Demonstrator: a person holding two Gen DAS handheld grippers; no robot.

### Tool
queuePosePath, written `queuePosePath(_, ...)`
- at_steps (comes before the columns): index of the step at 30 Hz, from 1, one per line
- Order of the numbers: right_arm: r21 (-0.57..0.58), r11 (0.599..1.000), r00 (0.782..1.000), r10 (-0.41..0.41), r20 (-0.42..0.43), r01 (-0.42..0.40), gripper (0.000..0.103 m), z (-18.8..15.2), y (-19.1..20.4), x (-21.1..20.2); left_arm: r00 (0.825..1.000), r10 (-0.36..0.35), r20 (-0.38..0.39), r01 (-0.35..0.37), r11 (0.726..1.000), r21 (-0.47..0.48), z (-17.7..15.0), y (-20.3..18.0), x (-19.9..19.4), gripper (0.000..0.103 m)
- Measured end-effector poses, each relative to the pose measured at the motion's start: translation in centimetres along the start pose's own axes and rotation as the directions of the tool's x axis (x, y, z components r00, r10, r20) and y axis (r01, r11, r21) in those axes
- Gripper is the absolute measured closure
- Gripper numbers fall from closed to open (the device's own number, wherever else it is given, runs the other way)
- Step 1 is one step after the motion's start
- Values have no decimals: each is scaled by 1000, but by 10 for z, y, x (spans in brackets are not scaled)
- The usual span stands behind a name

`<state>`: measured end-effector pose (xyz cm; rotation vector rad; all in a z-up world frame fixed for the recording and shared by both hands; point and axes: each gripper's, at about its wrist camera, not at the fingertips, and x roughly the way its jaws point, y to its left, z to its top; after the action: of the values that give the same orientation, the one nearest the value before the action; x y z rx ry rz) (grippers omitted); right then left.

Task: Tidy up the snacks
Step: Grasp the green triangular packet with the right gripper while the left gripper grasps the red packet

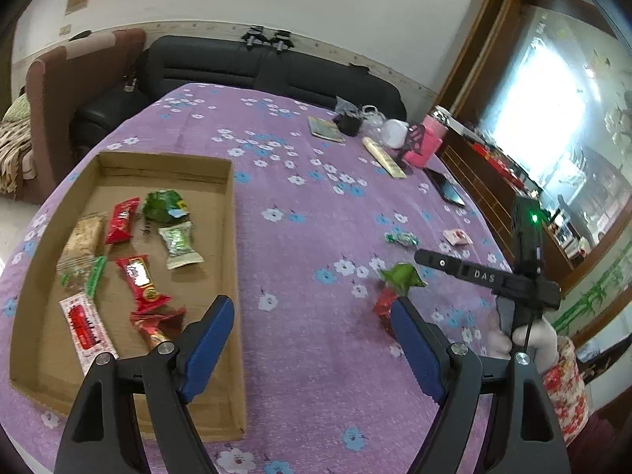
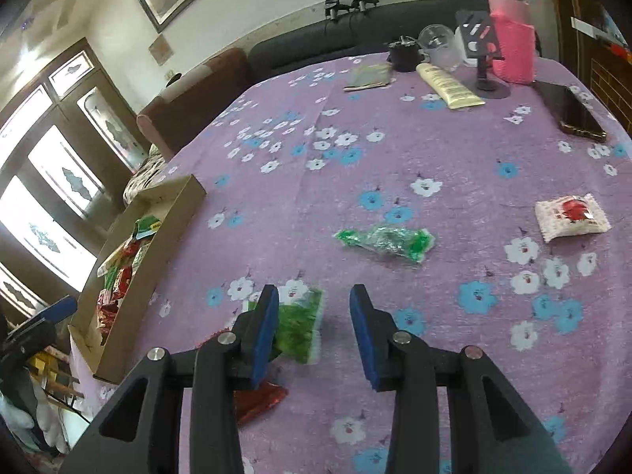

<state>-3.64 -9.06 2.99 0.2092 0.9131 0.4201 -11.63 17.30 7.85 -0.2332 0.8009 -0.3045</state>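
A shallow cardboard tray (image 1: 233,276) on the purple flowered table holds several wrapped snacks; it also shows at the left of the right wrist view (image 2: 173,217). My left gripper (image 1: 312,312) is open and empty, hovering by the tray's right wall. My right gripper (image 2: 314,304) is open just above the cloth, its left finger over a green packet (image 2: 300,328) lying on a red packet (image 2: 260,399). The same two show in the left wrist view, green (image 1: 401,274) and red (image 1: 385,302). A green clear-wrapped candy (image 2: 385,241) and a white-red packet (image 2: 572,217) lie loose further out.
At the table's far side stand a pink-sleeved bottle (image 2: 511,47), a glass jar (image 2: 438,45), a black cup (image 2: 403,55), a cream tube (image 2: 448,85), a small phone stand (image 2: 486,59), a booklet (image 2: 369,77) and a dark phone (image 2: 570,112). A black sofa (image 1: 256,67) lies behind.
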Motion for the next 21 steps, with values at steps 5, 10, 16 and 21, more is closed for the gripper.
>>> queuePosePath(5,-52,999,1000,8,-30,-9,47,-10,16,5,998,-46,-39,46,999,18,-5,-14,17,19)
queuePosePath(10,-133,990,997,-59,-47,52,46,-19,34,22,993,-68,-93,73,996,57,-15,-30,35,19)
queuePosePath(16,-178,978,993,-115,-16,111,66,-28,36,24,989,-72,-132,80,995,57,-21,-36,49,19)
queuePosePath(21,-97,991,995,-96,23,98,67,-23,17,19,983,-68,-169,80,995,67,-24,-45,68,19)
